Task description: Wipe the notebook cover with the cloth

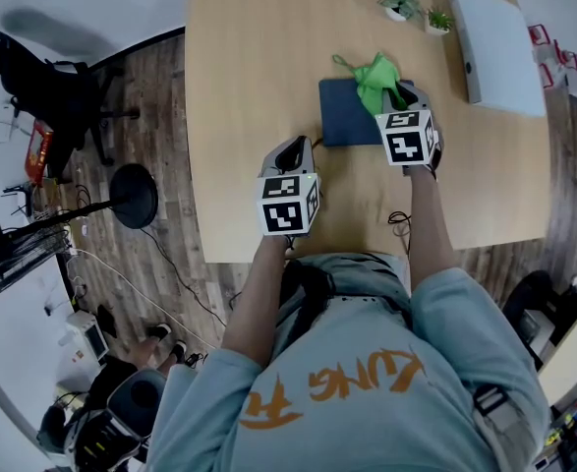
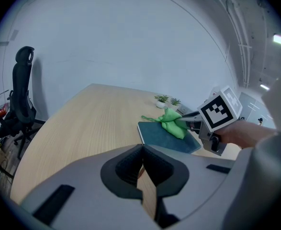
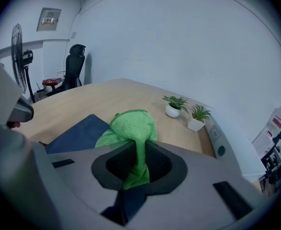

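— What are we working on, biggest thing first?

— The tabletop [image 1: 259, 57], pale wood. Our left gripper [image 2: 142, 176] hovers over its near part, jaws pressed together on nothing.

— And the notebook [image 1: 345, 116]?

— Dark blue, lying flat just ahead of our right gripper [image 3: 139, 164], and ahead and to the right of the left one. We judge it light, with a fairly stiff, smooth cover, so it may slide under a push (the empty left gripper could pin a near corner).

— The cloth [image 3: 133, 128]?

— Green, soft, bunched. Our right gripper is clenched on it: one fold runs down between the jaws and the bulk mounds just beyond the tips, seemingly resting on the notebook's far right part.

— Is that a good hold?

— Fair, we think. The cloth is limp and will roll up rather than spread. We'd want the grip close to the bulk, so that a broad pad stays under the tips as they press down.
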